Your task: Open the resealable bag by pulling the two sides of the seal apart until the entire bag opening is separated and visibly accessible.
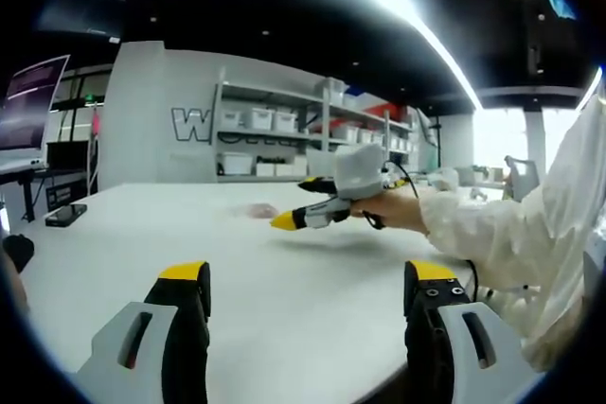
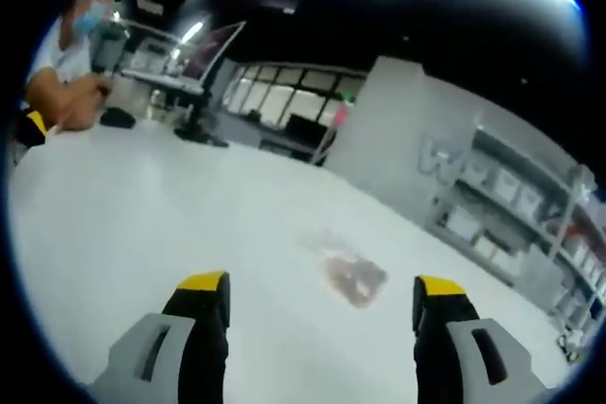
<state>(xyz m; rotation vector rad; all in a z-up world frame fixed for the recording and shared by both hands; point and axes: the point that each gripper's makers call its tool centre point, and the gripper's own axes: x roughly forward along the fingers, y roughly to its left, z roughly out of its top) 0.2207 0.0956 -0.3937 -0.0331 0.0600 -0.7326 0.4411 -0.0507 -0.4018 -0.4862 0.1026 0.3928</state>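
Observation:
The resealable bag [image 2: 352, 276] lies flat on the white table [image 2: 142, 224], clear with brownish contents, just beyond and between the right gripper's jaws. In the left gripper view the bag [image 1: 254, 209] is a small pinkish patch far off on the table [image 1: 284, 309]. My right gripper [image 2: 320, 283] is open and holds nothing. It also shows in the left gripper view, where the right gripper [image 1: 294, 203] is held by a hand in a white sleeve [image 1: 511, 224], its yellow tips close to the bag. My left gripper [image 1: 308, 276] is open and empty, low over the table and well short of the bag.
Shelves with white bins [image 1: 284, 120] stand behind the table. A small black object [image 1: 66, 215] lies near the table's left edge. A person [image 2: 66, 73] is at the far left of the right gripper view, with a desk and monitor [image 2: 213, 49] behind.

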